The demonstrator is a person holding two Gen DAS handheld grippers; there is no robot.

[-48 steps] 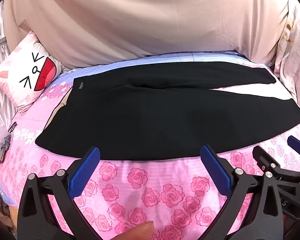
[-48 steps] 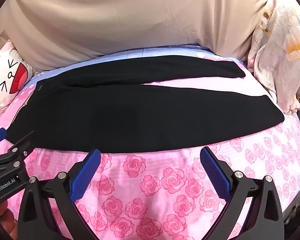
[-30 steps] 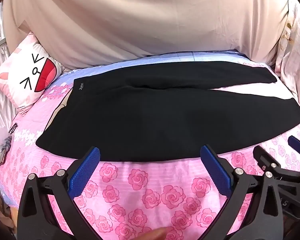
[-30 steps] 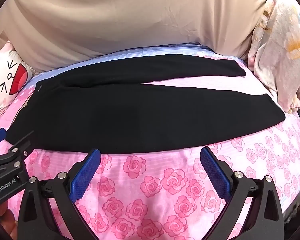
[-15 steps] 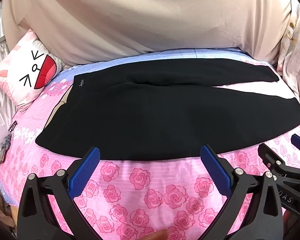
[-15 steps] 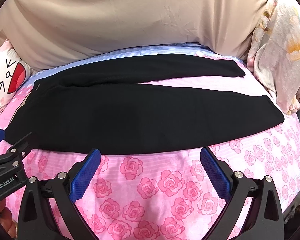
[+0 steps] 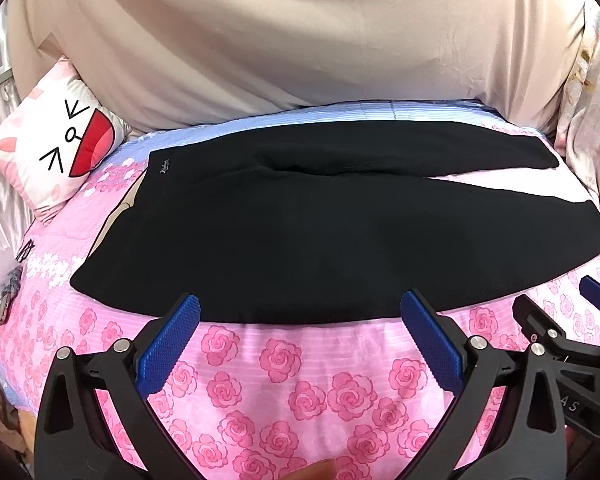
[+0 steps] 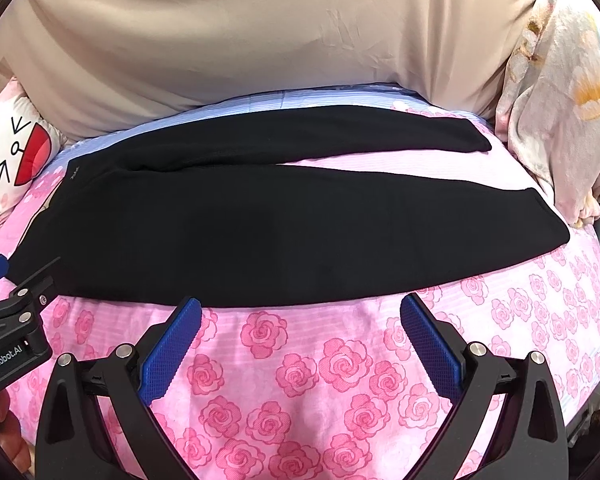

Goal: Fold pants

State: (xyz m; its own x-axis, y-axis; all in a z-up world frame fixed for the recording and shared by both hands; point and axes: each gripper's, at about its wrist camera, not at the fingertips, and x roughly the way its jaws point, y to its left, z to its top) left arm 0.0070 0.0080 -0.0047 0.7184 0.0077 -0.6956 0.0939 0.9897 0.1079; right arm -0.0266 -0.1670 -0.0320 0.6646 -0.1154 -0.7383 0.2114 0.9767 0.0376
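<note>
Change is slight. In the left wrist view the near hem of the pants point(image 7: 320, 240) now sits closer to the left claw point(image 7: 300, 312), whose blue tips overlap the dark edge where a strip of rose-print bed sheet point(image 7: 284, 364) showed before. The right claw point(image 7: 596, 300), seen at that view's right edge, has shifted a little lower. In the right wrist view the right claw point(image 8: 300, 312) has likewise closed on the hem. Both claws' jaws remain spread as before.
</note>
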